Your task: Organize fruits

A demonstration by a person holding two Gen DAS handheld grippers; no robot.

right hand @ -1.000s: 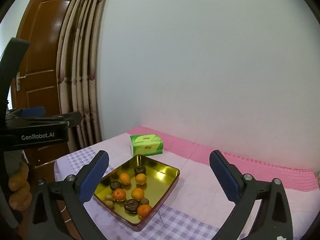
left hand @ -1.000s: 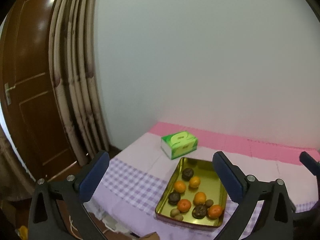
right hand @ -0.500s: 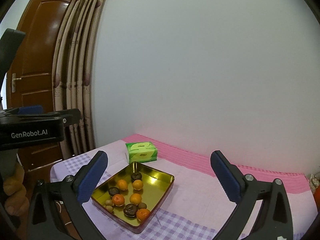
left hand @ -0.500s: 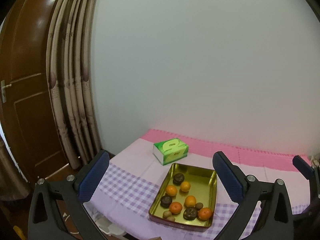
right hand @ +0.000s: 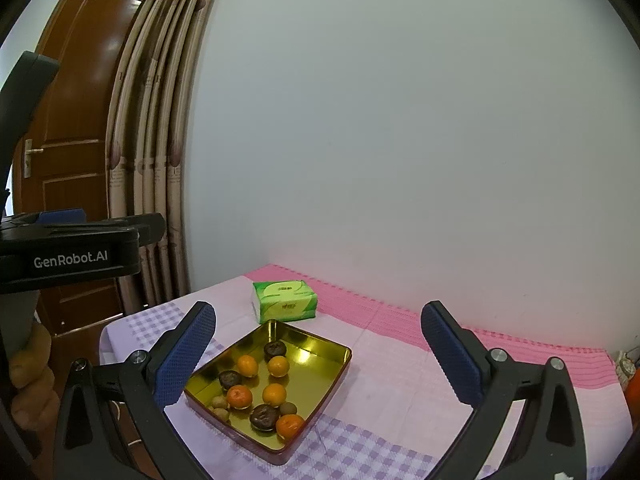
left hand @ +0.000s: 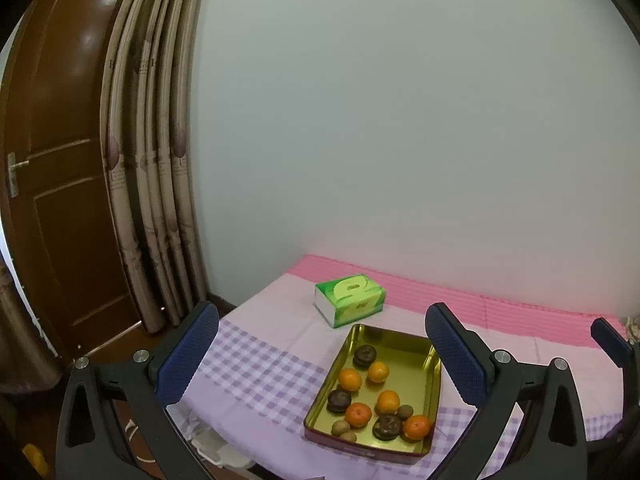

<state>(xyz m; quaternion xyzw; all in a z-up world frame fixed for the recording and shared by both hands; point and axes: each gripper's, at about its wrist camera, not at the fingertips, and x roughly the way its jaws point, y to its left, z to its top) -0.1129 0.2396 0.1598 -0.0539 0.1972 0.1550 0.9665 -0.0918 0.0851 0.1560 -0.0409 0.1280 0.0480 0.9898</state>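
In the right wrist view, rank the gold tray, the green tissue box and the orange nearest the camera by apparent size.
1. Gold tray, clearly the largest.
2. Green tissue box; it sits farther back, so it looks smaller.
3. Nearest orange, the smallest.

A room in a private home: a panelled wooden door (left hand: 76, 184) with a lever handle stands left of the fingers, beside a long patterned curtain (left hand: 156, 184) and a plain pale wall (left hand: 400, 120). Ahead of the fingers, a table draped in a pink and purple checked cloth (right hand: 384, 396) carries a green tissue box (right hand: 285, 295) and a gold tin tray (right hand: 320, 384) of fruit.
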